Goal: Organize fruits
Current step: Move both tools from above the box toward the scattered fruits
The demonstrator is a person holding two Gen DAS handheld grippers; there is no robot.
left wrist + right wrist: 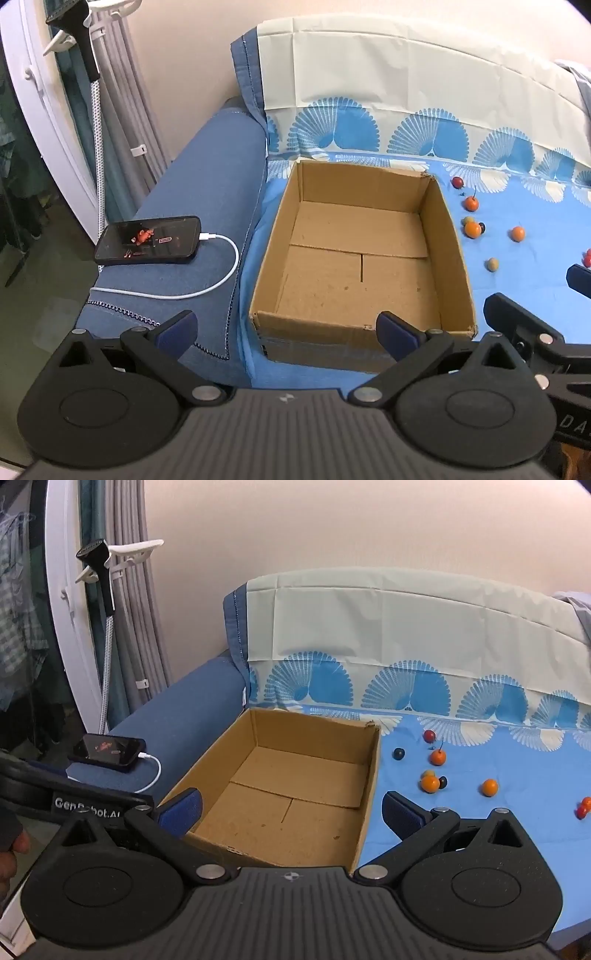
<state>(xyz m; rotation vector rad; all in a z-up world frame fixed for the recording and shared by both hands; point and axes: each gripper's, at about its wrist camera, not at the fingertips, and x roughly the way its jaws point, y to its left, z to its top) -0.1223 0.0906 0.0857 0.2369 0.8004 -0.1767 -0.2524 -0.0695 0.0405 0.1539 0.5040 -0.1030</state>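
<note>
Right wrist view: both our claws, left claw (286,330) and right claw (291,810), gape empty before the bare cardboard box (373,775); we should pinch one orange fruit (429,784) gently.

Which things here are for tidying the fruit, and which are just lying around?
For the job: the fruits on the blue cloth, the empty box, the left gripper and right gripper, both open.

Just lying about: the phone, its cable, the hose.
</note>
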